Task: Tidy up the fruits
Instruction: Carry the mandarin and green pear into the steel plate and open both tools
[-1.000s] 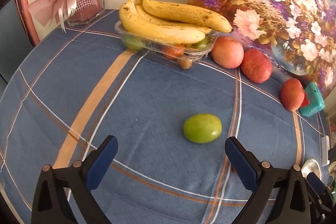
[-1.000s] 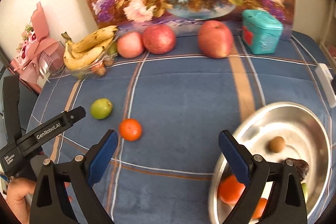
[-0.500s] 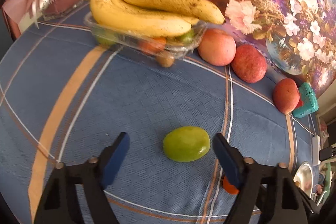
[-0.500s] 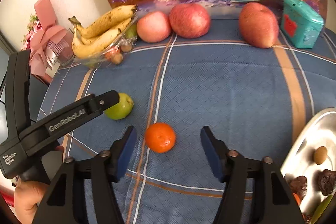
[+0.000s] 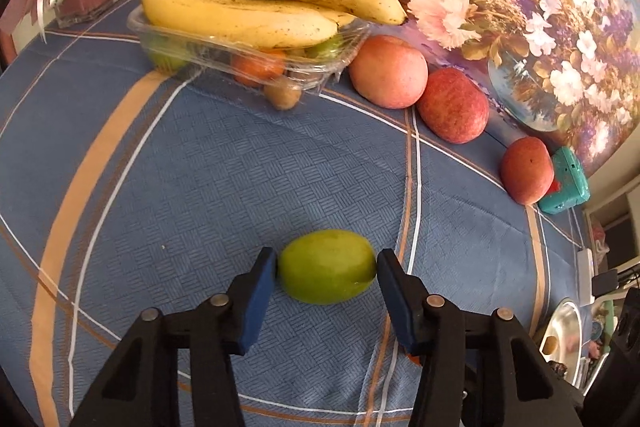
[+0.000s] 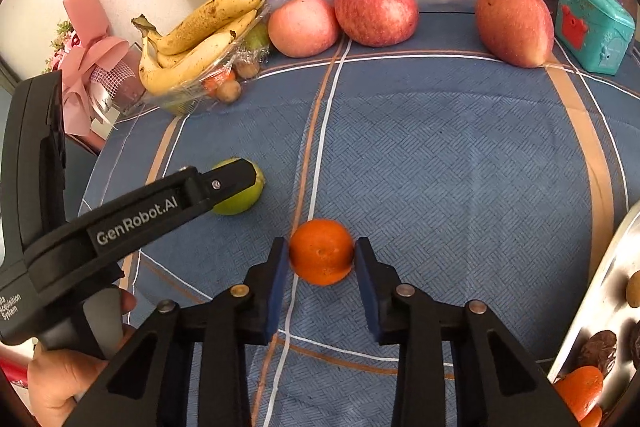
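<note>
Both grippers have come down toward the blue checked counter [image 6: 440,155], their jaws just closing. Resting between the banana tray [image 5: 248,55] and the steel bowl [image 6: 600,287], the green fruit [image 5: 327,266] is sitting pinched in the left gripper [image 5: 326,271], while the right gripper [image 6: 321,255] is clamping the orange [image 6: 321,251].
</note>
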`<state>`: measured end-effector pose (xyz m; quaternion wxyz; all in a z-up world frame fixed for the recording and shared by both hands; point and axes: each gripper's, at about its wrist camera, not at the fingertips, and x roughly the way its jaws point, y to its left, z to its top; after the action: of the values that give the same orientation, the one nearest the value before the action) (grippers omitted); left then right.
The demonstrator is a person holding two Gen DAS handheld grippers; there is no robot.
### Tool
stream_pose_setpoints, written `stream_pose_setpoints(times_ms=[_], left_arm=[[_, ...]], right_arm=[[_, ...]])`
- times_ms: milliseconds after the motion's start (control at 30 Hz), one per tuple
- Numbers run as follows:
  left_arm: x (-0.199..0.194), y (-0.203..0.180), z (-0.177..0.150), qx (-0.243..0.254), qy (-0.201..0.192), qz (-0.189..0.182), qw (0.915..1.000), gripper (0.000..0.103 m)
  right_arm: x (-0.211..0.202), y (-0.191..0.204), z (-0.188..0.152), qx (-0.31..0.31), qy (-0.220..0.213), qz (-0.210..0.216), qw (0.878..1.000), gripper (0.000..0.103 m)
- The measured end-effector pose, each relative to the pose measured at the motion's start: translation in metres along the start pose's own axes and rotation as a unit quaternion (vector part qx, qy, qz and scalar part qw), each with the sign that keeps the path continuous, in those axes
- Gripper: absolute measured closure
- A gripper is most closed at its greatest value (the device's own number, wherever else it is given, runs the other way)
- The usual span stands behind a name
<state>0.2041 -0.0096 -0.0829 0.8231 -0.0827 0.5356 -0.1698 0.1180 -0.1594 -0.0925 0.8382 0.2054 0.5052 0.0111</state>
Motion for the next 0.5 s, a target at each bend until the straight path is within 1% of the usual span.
stream_pose_setpoints(times_ms=[133,200,300,500], left_arm=[[-0.003,-0.002,-0.003,-0.002,0.002,0.005,1.0,0.049],[-0.007,-0.002,-0.007,-0.01,0.007,0.007,0.9999,0.049],[-0.014,-0.001,-0.017,-0.025,0.012,0.004,0.9996,0.049],[-0.033,0.001,-0.042,-0.034,0.017,0.008,0.9993,0.049]], right_arm=[[-0.004,-0.002,-0.001,0.006,-0.001,0.004,1.0,0.069],[-0.008,-0.003,-0.004,0.01,0.0,0.002,1.0,0.069],[-0.018,-0.004,-0.009,0.014,-0.003,-0.003,1.0,0.069],[-0.044,-0.009,-0.03,0.026,-0.007,-0.015,1.0,0.069]])
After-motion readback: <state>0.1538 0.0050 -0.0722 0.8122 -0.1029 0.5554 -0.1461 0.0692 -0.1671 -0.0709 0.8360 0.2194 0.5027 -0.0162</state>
